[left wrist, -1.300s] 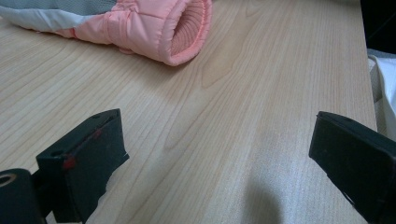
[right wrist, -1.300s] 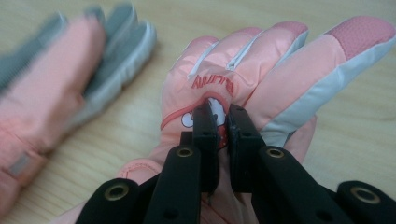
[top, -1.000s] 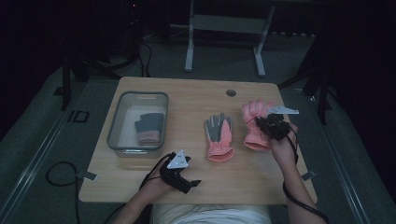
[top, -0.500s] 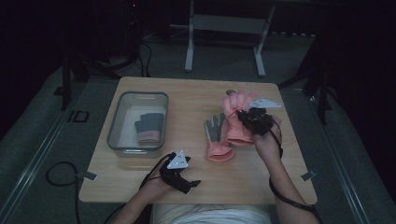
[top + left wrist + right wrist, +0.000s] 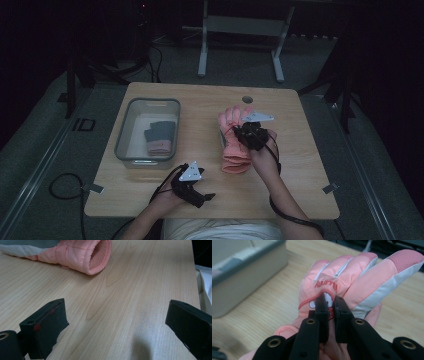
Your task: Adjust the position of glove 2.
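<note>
High view, going left to right: a clear plastic bin (image 5: 146,131) stands on the left part of the wooden surface (image 5: 300,165), and inside it lies a dark grey glove with a pink cuff (image 5: 160,137). Near the front edge, just right of the bin's near corner, the left tongs (image 5: 197,192) rest low over the surface in the person's left hand (image 5: 165,200). In the left gripper view their jaws stand wide apart with bare wood between them, and the ribbed cuff of a second pink glove (image 5: 82,255) lies flat beyond them, apart from both jaws.

Right of the middle of the surface, the right tongs (image 5: 245,132) hold a pink glove (image 5: 231,122), gripped on its back; its fingers point away from the person, toward a round hole (image 5: 247,99) near the far edge. In the right gripper view the jaws are pinched narrow on a fold of this glove's fabric, right at the cartoon patch below the red lettering. The held glove hangs above the second pink glove on the surface, whose cuff points toward the person. The right hand (image 5: 265,157) comes in from the bottom edge.
</note>
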`<move>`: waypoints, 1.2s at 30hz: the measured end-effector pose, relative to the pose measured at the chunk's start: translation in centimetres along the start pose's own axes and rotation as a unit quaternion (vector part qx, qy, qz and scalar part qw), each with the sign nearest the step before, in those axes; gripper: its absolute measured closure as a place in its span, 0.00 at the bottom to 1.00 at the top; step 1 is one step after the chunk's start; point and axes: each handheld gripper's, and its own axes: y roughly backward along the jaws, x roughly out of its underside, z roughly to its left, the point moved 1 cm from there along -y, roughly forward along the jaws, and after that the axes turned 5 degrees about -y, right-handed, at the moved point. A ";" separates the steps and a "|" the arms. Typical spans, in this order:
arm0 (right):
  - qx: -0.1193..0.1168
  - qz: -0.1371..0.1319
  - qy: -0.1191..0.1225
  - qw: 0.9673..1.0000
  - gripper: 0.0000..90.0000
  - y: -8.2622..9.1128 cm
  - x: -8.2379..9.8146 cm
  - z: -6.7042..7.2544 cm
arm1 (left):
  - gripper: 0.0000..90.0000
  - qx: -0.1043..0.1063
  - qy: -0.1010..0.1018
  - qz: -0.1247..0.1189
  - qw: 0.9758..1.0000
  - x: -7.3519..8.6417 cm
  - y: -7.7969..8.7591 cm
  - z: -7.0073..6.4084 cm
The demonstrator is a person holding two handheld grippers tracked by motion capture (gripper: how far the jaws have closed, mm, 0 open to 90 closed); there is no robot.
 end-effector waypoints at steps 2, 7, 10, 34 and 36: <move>-0.001 0.010 -0.007 1.000 0.93 -0.7 0.6 -0.1 | 0.04 0.000 0.000 0.001 1.000 0.0 0.0 0.0; 0.008 0.031 -0.013 0.999 0.92 -2.2 1.8 -0.5 | 0.04 0.001 0.005 0.000 1.000 0.0 0.0 0.0; 0.013 0.047 -0.025 0.999 0.89 -3.5 3.0 -0.7 | 0.04 -0.001 0.004 -0.001 1.000 0.0 0.0 0.0; -0.039 -0.003 -0.021 0.999 0.64 -0.1 0.5 -2.6 | 0.07 -0.083 0.075 -0.044 0.993 -7.2 2.8 2.1; -0.048 -0.004 -0.017 0.999 0.61 0.1 0.7 -3.1 | 0.10 -0.085 0.081 -0.047 0.992 -8.3 2.6 3.0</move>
